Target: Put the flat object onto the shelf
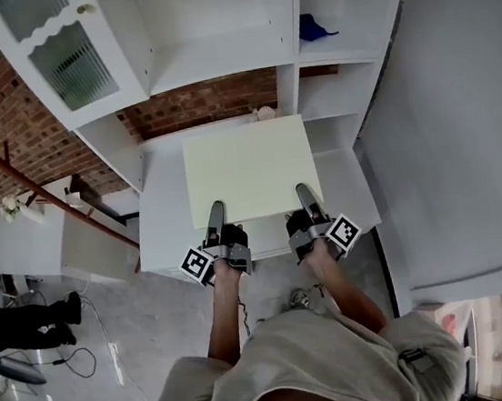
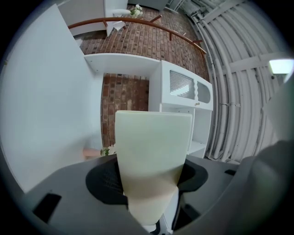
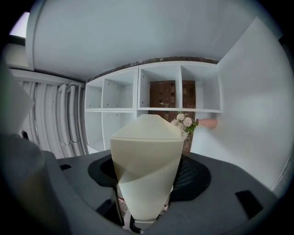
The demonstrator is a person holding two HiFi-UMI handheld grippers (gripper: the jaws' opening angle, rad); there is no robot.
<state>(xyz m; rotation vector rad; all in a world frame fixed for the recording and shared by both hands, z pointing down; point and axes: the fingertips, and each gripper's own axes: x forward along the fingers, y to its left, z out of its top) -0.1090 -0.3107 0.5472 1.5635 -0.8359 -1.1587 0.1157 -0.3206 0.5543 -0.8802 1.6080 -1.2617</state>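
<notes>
There was one flat panel [image 1: 249, 170] and one white counter [image 1: 168, 233]. Two claws were in view, the left claw [image 1: 215, 213] and the right claw [image 1: 306, 195], and each carried one marker cube. There was one white shelf unit [image 1: 214, 62], with one blue object [image 1: 315, 26] and one glass door [image 1: 67, 59]. Flowers were two bunches: the near flowers [image 1: 264, 112] and the far flowers [image 1: 11, 206].

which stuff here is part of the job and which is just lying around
In the job: flat board, clamped by left gripper and right gripper; white shelf unit.
Just lying about: blue object in a shelf compartment; small flowers; glass-front cabinet door.
</notes>
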